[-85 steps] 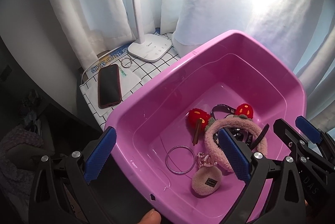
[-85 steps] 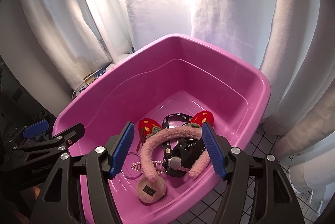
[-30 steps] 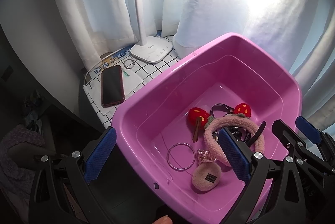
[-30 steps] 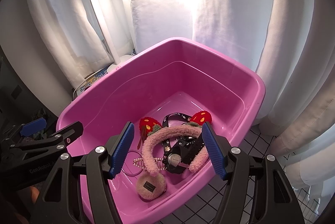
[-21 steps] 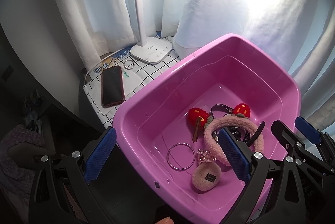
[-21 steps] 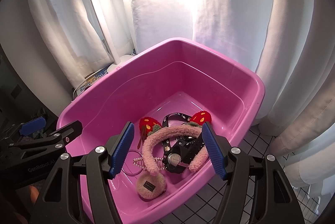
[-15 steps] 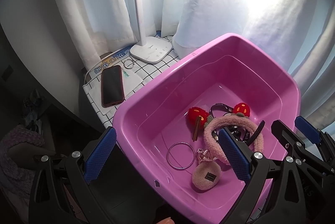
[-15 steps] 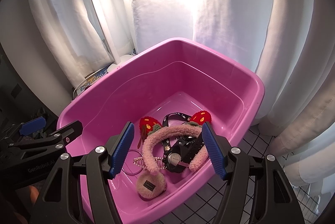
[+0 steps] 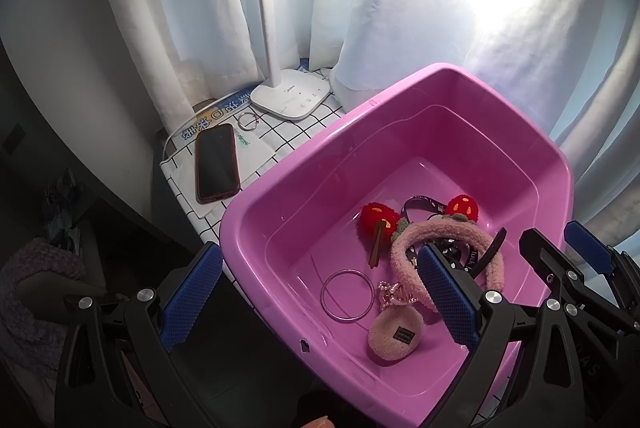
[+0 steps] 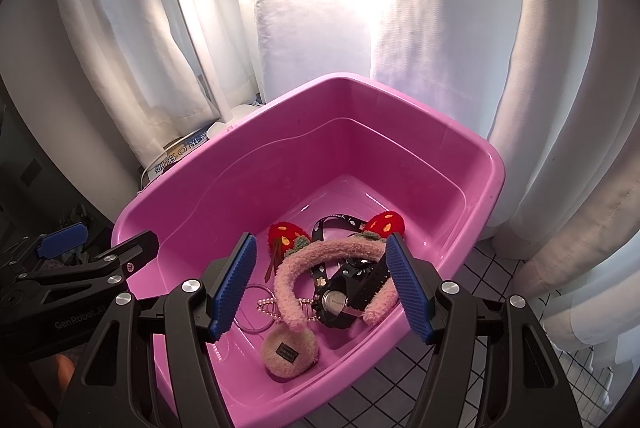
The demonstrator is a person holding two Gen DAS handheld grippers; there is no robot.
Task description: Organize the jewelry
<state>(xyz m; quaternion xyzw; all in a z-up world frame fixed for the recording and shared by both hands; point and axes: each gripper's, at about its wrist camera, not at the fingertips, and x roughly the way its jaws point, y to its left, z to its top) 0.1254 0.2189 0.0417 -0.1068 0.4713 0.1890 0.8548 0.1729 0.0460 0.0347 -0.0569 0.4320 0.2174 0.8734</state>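
Jewelry [image 10: 332,280] in pink tub [image 10: 400,99], below both spread, empty hand-held grippers [image 10: 320,284]

Pink plastic tub [image 9: 400,115] on checked worktop [image 9: 288,135], fluffy pink headband [image 9: 448,240] inside over black wristwatch [image 10: 340,302], thin metal bangle [image 9: 347,294] beside it, dark smartphone [image 9: 216,163] left of tub

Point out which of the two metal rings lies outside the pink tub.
The small metal ring on the checked cloth, between the phone and white lamp base. The larger thin bangle lies inside the pink plastic tub.
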